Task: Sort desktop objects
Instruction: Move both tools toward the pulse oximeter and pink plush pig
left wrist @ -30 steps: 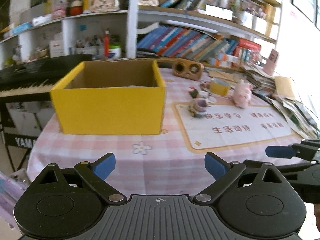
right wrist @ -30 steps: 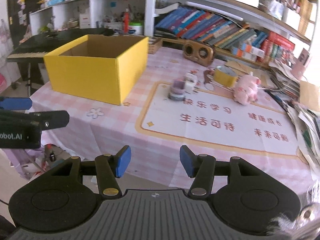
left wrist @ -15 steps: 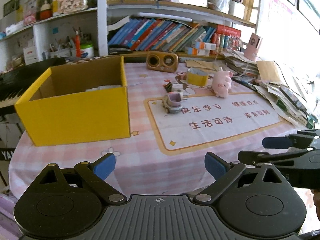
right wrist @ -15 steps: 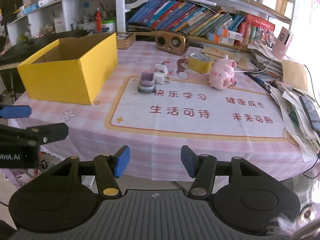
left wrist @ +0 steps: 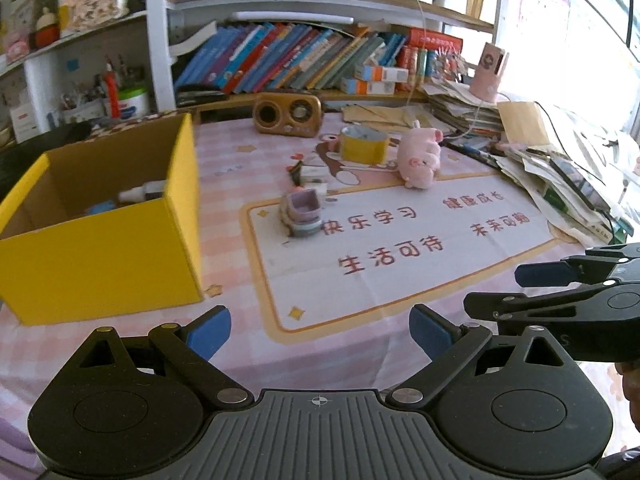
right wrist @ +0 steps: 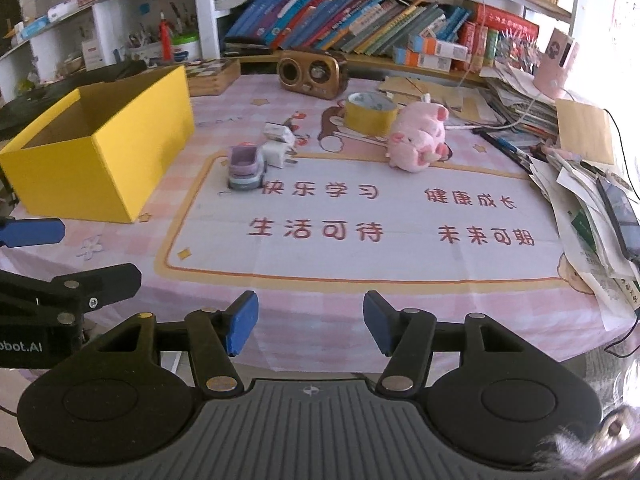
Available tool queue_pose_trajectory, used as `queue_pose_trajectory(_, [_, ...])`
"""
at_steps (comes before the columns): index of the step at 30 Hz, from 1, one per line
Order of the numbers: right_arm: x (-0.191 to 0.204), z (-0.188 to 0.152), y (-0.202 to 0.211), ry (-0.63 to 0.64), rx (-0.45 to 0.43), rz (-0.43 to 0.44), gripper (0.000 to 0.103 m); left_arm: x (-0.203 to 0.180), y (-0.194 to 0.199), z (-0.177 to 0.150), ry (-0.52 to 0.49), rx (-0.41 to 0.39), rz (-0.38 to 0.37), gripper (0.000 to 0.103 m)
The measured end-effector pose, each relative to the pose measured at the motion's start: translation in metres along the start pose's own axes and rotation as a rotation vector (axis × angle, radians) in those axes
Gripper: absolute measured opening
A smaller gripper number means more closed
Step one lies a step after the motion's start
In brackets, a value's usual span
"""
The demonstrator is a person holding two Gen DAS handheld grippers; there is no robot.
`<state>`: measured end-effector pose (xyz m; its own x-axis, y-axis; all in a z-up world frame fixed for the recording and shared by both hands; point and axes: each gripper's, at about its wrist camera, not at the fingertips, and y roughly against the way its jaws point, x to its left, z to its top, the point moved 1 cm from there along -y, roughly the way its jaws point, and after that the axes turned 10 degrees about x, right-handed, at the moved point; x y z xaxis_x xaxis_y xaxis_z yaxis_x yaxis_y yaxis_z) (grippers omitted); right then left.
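A yellow cardboard box (left wrist: 108,248) stands open at the table's left, with small items inside; it also shows in the right wrist view (right wrist: 120,148). On the mat lie a purple toy car (left wrist: 301,214) (right wrist: 245,168), a white charger (right wrist: 278,152), a yellow tape roll (left wrist: 363,145) (right wrist: 370,112) and a pink plush pig (left wrist: 420,158) (right wrist: 418,140). My left gripper (left wrist: 320,330) is open and empty above the table's near edge. My right gripper (right wrist: 310,322) is open and empty, to the right of the left one.
A brown wooden speaker (left wrist: 287,113) stands at the back. Stacks of papers and a phone (right wrist: 592,184) crowd the right edge. Bookshelves (left wrist: 320,60) rise behind the table. A dark keyboard (right wrist: 60,88) sits behind the box.
Both grippers have swung right and moved closer to the table; the box has shifted left in view and the toys are nearer. Both stay open.
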<state>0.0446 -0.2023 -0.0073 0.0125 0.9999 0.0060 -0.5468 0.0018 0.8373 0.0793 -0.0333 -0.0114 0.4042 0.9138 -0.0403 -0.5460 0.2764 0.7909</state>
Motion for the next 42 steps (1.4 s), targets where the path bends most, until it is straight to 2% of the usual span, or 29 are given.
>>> queue_pose_trajectory(9, [-0.045,0.017,-0.021,-0.016,0.042,-0.010,0.058,-0.027,-0.036,0.027,0.013,0.035,-0.023,0.098])
queue_pose_trajectory(15, [-0.072,0.031,-0.036,-0.011,0.063,-0.006,0.060,-0.041,-0.058,0.042,0.043,0.055,-0.012,0.098])
queue_pose_trajectory(25, [-0.102,0.055,-0.062,-0.005,0.084,0.049,0.069,-0.043,-0.080,0.063,0.119,0.046,0.059,0.098])
queue_pose_trajectory(31, [-0.115,0.076,-0.073,-0.034,0.059,0.070,0.078,-0.035,-0.090,0.079,0.183,0.019,0.093,0.098])
queue_pose_trajectory(42, [-0.134,0.123,-0.107,-0.033,0.022,0.055,0.089,-0.026,-0.118,0.106,0.234,0.013,0.164,0.097])
